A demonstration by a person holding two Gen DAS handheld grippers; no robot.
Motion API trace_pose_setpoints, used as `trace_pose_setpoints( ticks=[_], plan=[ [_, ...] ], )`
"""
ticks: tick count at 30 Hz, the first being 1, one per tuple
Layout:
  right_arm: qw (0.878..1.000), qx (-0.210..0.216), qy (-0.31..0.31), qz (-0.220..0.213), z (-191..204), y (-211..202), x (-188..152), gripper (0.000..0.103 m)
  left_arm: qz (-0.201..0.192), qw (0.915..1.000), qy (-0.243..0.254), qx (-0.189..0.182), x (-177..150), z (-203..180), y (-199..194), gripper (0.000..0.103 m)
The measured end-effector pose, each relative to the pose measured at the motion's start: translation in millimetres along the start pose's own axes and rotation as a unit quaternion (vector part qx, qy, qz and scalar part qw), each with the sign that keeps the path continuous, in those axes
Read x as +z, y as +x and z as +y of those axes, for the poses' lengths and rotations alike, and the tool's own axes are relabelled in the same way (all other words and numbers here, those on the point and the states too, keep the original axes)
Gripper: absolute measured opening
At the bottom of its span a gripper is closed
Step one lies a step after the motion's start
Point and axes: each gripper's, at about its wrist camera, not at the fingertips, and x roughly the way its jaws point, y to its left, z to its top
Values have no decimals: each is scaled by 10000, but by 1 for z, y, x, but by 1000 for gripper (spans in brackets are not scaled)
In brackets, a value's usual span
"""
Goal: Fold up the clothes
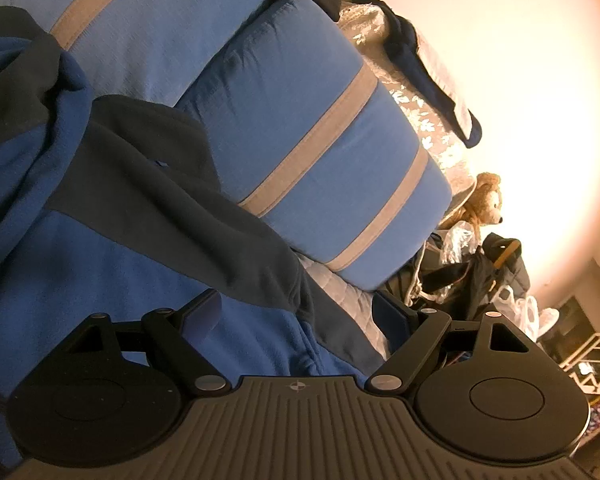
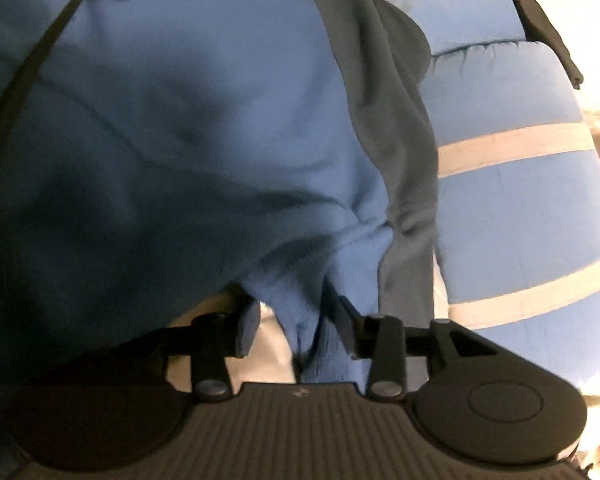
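A blue fleece jacket with dark grey panels (image 1: 100,208) lies crumpled on the bed. In the left wrist view it covers the left half of the picture. My left gripper (image 1: 300,308) stands wide open low over it; the jacket's edge drapes over the left finger (image 1: 204,308), and nothing is pinched. In the right wrist view the jacket (image 2: 188,128) fills the frame, blurred. My right gripper (image 2: 296,324) is partly open, with a bunched fold of blue fleece (image 2: 304,320) between its fingers. A pale gap shows between the fold and the left finger (image 2: 248,328).
Two blue pillows with grey stripes (image 1: 316,152) (image 2: 516,216) lie just beyond the jacket. Pale quilted bedding (image 1: 356,304) shows under its edge. Behind it sit a teddy bear (image 1: 484,200), dark bags (image 1: 484,276), plastic bags and a bright wall.
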Motion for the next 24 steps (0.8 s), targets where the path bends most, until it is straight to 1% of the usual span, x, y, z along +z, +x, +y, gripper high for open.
trace_pose_setpoints(
  ticks=[1, 2, 4, 6, 8, 10, 12, 13, 14, 15, 17, 18, 20, 22, 23, 24],
  plan=[
    [9999, 121, 85, -1, -3, 0, 1, 27, 11, 10000, -9, -2, 0, 0, 0, 83],
    [9995, 257, 178, -3, -6, -1, 1, 18, 18, 10000, -16, -8, 0, 0, 1, 83],
    [9973, 450, 572, -35, -17, -5, 2, 13, 19, 10000, -12, -28, 0, -1, 0, 83],
    [9911, 633, 1167, -103, -33, -12, 3, 11, 6, 10000, 10, -32, 0, -1, 0, 83],
    [9805, 851, 1767, -109, -48, -18, 3, 11, 1, 10000, -3, -23, 0, -1, 0, 83],
    [9658, 1070, 2358, -108, -64, -24, 3, 12, -17, 10000, -12, -12, 0, -1, -1, 83],
    [9523, 1330, 2747, -64, -70, -28, 4, 24, -52, 10000, 2, -6, -1, -1, -1, 83],
    [9473, 1401, 2881, -77, -71, -33, 4, 38, -73, 10000, 21, 7, -1, -1, -1, 83],
    [9448, 1434, 2946, -49, -74, -36, 4, 55, -80, 10000, 30, 35, -1, -1, -1, 83],
    [9429, 1460, 2995, -8, -77, -39, 5, 72, -77, 9999, 28, 76, -1, -1, -1, 83],
    [9501, 1108, 2914, -51, -81, -48, 9, 87, -121, 9998, 22, 178, 1, -3, -4, 83],
    [9538, 909, 2861, -80, -82, -53, 11, 90, -192, 9995, 6, 236, 3, -4, -8, 83],
    [9585, 564, 2792, -100, -85, -63, 17, 91, -326, 9990, 14, 308, 9, -11, -18, 83],
    [9577, 341, 2848, -239, -95, -74, 26, 95, -426, 9984, 95, 365, 18, -22, -32, 83],
    [9569, 231, 2878, -313, -100, -80, 31, 99, -461, 9980, 167, 397, 23, -29, -39, 83],
    [9559, 122, 2908, -388, -105, -86, 35, 100, -493, 9976, 264, 410, 28, -37, -46, 83]
  ],
)
